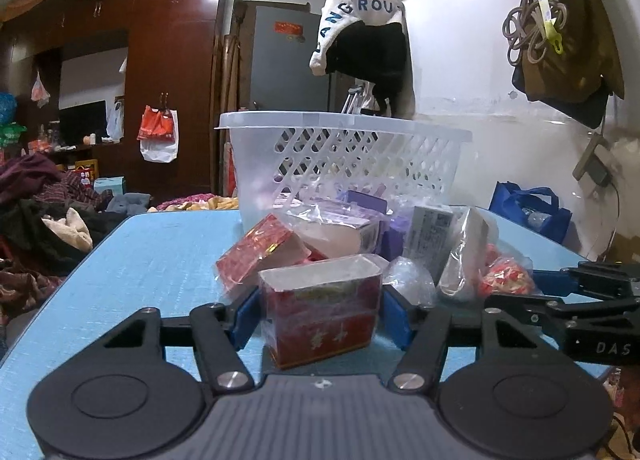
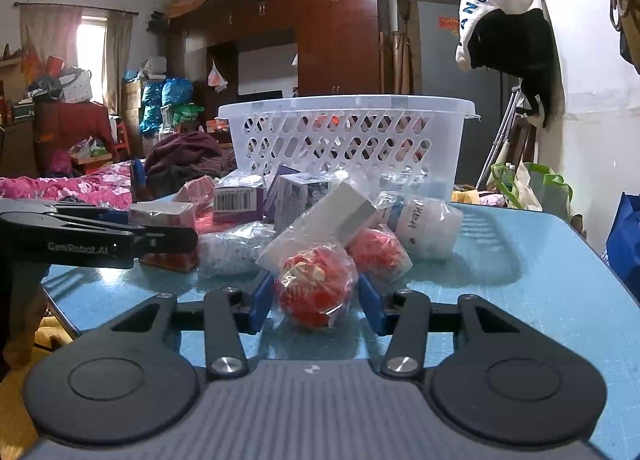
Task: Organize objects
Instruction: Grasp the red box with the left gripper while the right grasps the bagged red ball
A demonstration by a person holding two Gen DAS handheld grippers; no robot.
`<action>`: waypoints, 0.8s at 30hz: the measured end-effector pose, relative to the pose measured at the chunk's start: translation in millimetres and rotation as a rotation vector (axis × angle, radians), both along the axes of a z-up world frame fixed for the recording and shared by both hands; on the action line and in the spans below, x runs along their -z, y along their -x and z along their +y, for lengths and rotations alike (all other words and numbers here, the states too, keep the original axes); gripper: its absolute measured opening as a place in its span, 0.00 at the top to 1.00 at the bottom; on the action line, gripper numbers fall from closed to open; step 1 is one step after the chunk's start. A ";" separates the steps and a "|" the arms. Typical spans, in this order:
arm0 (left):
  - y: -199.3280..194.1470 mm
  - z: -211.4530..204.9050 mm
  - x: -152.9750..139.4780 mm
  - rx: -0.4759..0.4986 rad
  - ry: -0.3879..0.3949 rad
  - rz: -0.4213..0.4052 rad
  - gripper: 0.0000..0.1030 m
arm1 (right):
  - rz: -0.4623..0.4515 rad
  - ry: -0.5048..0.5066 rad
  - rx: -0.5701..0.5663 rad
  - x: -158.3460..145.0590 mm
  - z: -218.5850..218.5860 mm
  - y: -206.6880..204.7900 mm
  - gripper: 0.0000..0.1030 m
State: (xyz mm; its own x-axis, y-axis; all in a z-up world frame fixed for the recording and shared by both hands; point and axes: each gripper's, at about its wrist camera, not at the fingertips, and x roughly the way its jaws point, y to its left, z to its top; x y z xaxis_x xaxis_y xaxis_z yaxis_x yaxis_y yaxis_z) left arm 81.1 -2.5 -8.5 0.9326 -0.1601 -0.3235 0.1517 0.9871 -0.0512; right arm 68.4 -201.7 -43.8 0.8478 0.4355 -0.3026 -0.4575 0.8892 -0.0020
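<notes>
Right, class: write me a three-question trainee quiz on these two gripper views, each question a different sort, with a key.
1. True or false: the white basket stands behind the pile of packets.
2. What lies between the left gripper's fingers: A a purple box, B a red box, C a cup?
3. Fill in: the right gripper brackets a wrapped red ____.

Key: 1 true; 2 B; 3 ball.
</notes>
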 end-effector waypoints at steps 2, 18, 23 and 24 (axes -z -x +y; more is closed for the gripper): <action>3.8 3.7 -1.3 0.002 0.015 -0.025 0.36 | -0.003 -0.005 -0.001 -0.9 -1.0 0.2 0.51; 22.2 13.8 -14.3 0.064 0.025 -0.105 0.36 | -0.094 -0.051 0.008 -19.0 -21.3 13.1 0.51; 24.4 12.0 -14.3 0.080 0.017 -0.116 0.36 | -0.092 -0.055 0.017 -17.3 -22.8 9.9 0.51; 24.7 11.8 -14.4 0.081 0.019 -0.118 0.36 | -0.093 -0.056 0.016 -17.2 -23.3 10.1 0.51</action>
State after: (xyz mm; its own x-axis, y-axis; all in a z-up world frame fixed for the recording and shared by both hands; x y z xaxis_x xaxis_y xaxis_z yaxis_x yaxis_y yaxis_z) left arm 56.4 9.3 6.0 0.9476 -0.2418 -0.2089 0.2372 0.9703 -0.0471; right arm 58.3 -224.9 -26.5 0.8780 0.4359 -0.1977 -0.4436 0.8962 0.0056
